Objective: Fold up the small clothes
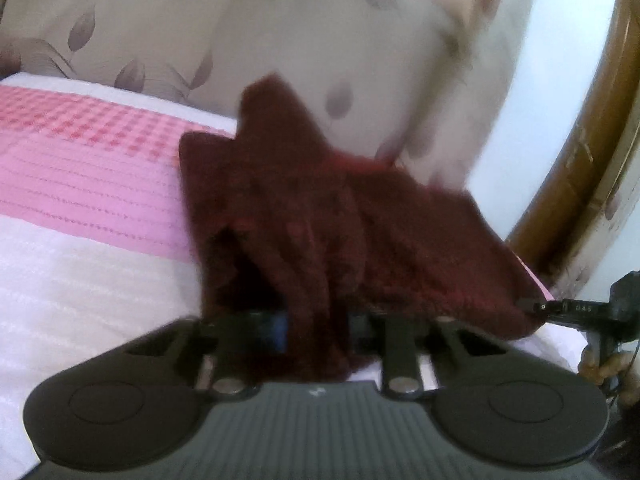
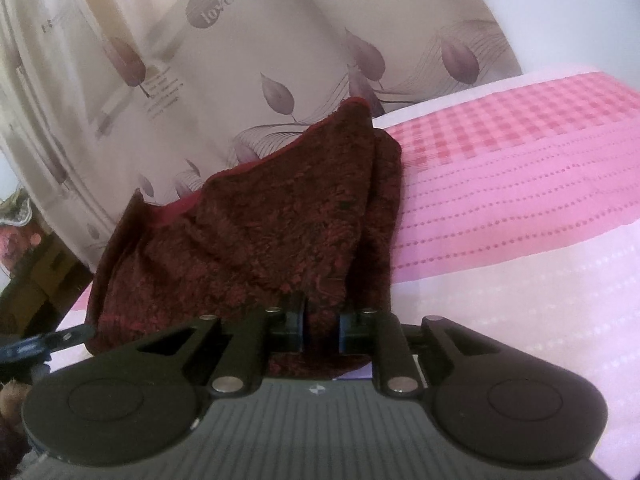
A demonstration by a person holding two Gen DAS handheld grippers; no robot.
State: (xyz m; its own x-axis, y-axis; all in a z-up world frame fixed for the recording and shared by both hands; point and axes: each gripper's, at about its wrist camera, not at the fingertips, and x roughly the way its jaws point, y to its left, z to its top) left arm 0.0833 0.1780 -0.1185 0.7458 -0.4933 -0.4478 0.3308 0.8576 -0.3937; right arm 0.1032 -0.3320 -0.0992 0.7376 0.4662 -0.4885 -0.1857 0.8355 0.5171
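Observation:
A small dark red fuzzy garment [image 1: 304, 216] hangs bunched above the pink and white bedspread [image 1: 88, 184], stretched between both grippers. In the left wrist view my left gripper [image 1: 318, 324] is shut on a fold of its near edge, and the fabric fills the gap between the jaws. The right gripper's black tip [image 1: 576, 307] shows at the garment's right corner. In the right wrist view my right gripper [image 2: 322, 330] is shut on the garment [image 2: 256, 232] at its lower edge; a red hem runs along its top. The left gripper [image 2: 44, 344] shows at the far left.
A beige curtain with purple leaf prints [image 2: 248, 60] hangs right behind the bed. A curved wooden frame [image 1: 580, 168] stands at the right in the left wrist view. Dark furniture and clutter [image 2: 28, 256] sit at the left beside the bed [image 2: 520, 208].

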